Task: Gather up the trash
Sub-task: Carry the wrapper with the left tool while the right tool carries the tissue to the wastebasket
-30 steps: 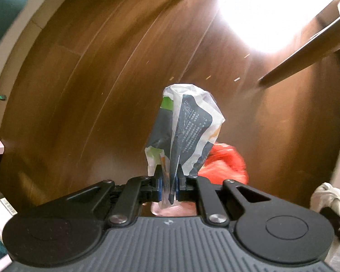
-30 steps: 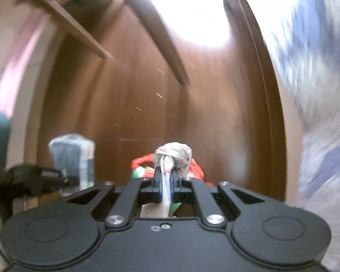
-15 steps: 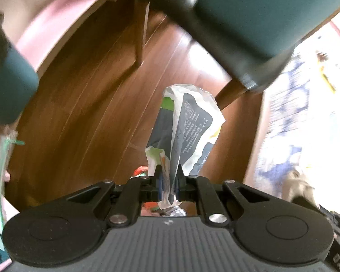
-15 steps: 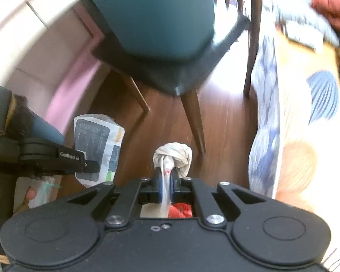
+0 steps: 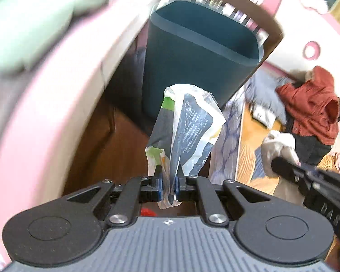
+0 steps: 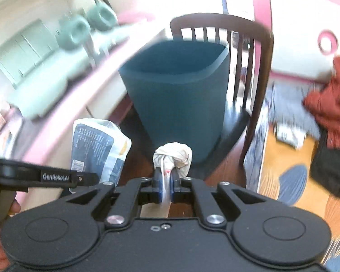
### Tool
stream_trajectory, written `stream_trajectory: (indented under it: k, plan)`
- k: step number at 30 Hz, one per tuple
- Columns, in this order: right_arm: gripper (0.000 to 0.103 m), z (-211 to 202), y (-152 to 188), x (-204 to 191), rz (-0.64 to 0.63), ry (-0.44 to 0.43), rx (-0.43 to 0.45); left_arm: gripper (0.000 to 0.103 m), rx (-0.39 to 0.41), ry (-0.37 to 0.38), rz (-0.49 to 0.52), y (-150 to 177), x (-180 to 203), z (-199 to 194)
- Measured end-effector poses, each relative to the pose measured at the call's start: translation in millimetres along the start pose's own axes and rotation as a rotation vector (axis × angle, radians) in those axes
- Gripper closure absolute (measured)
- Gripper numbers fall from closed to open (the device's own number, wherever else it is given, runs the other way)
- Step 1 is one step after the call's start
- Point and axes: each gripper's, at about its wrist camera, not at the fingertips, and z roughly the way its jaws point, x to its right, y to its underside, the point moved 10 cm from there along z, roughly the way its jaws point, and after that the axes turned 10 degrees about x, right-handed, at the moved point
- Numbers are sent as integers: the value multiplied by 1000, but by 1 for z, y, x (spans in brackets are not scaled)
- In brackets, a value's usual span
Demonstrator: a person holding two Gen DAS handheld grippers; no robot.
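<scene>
My left gripper (image 5: pixel 169 176) is shut on a crumpled white, grey and green wrapper (image 5: pixel 185 131) that sticks up from its jaws. In the right wrist view, my right gripper (image 6: pixel 166 176) is shut on a knotted white wad (image 6: pixel 172 155). A dark teal bin (image 6: pixel 176 99) stands just ahead of both on a chair seat, its mouth open toward me. The bin (image 5: pixel 199 61) fills the middle of the left wrist view. The right gripper (image 5: pixel 275 164) with its wad (image 5: pixel 276 144) shows at the right there. The left gripper (image 6: pixel 90 178) and wrapper (image 6: pixel 97 145) show at the left.
A dark wooden chair (image 6: pixel 260 45) with a slatted back carries the bin. A pink-edged counter (image 5: pixel 45 113) curves along the left. Red and dark clothes (image 5: pixel 310 111) lie at the right beyond a patterned rug (image 6: pixel 294 181). Brown wooden floor (image 5: pixel 106 154) lies below.
Both grippers have risen from near the floor, past the chair seat, to face the bin. Each still holds its piece of trash. The red item on the floor has dropped out of sight.
</scene>
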Motion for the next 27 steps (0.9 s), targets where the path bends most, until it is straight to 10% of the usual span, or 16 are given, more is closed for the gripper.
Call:
stream_trajectory:
  k: [16,27]
  plan:
    - [97,67,-160,13,-120,-72,97,93,142,-76,9,-195,42,5]
    - [97,163,-170,41,-93,-94,33,93,24,-171,-16,-220,39,97]
